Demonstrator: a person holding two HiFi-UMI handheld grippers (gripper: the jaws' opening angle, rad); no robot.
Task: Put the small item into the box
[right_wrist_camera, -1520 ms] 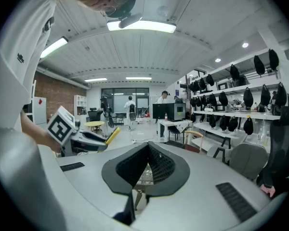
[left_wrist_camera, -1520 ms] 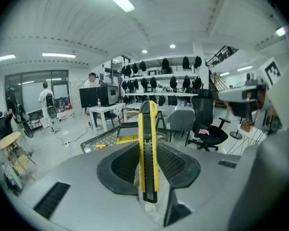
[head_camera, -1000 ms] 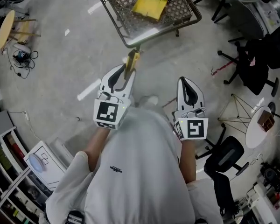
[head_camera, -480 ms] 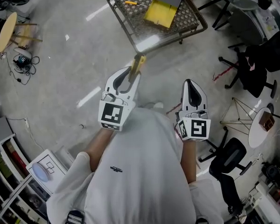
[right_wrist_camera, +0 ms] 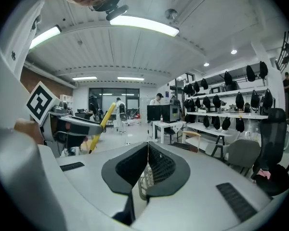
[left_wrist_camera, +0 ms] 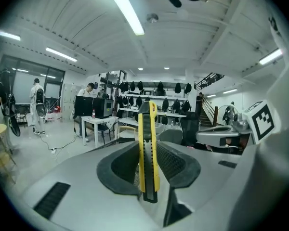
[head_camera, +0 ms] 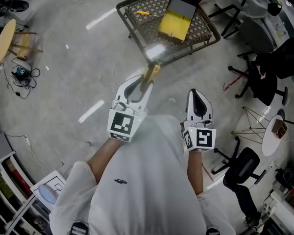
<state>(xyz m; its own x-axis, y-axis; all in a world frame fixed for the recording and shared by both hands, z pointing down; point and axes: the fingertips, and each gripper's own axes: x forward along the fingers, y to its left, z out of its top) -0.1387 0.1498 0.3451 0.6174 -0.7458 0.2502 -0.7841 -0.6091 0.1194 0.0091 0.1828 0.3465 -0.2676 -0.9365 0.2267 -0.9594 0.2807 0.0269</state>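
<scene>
My left gripper (head_camera: 144,82) is shut on a yellow utility knife (head_camera: 151,75), which sticks out past its tips toward the mesh table. In the left gripper view the knife (left_wrist_camera: 148,148) stands upright between the closed jaws of the left gripper (left_wrist_camera: 148,170). An open box (head_camera: 175,23) with a yellow inside lies on the wire-mesh table (head_camera: 147,28), well ahead of both grippers. The right gripper (head_camera: 196,95) is held beside the left one, shut with nothing in it; its jaws meet in the right gripper view (right_wrist_camera: 147,165). That view also shows the knife (right_wrist_camera: 100,125) at its left.
A small yellow-handled tool (head_camera: 142,12) lies on the mesh table near the box. Black office chairs (head_camera: 264,67) and another chair (head_camera: 240,173) stand at the right, with a small round white table (head_camera: 272,133). A wooden stool (head_camera: 5,38) and cables are at the far left.
The mesh table with the box has come lower and further right in the head view. Both grippers have drifted slightly right, the left one still shut on the knife.
</scene>
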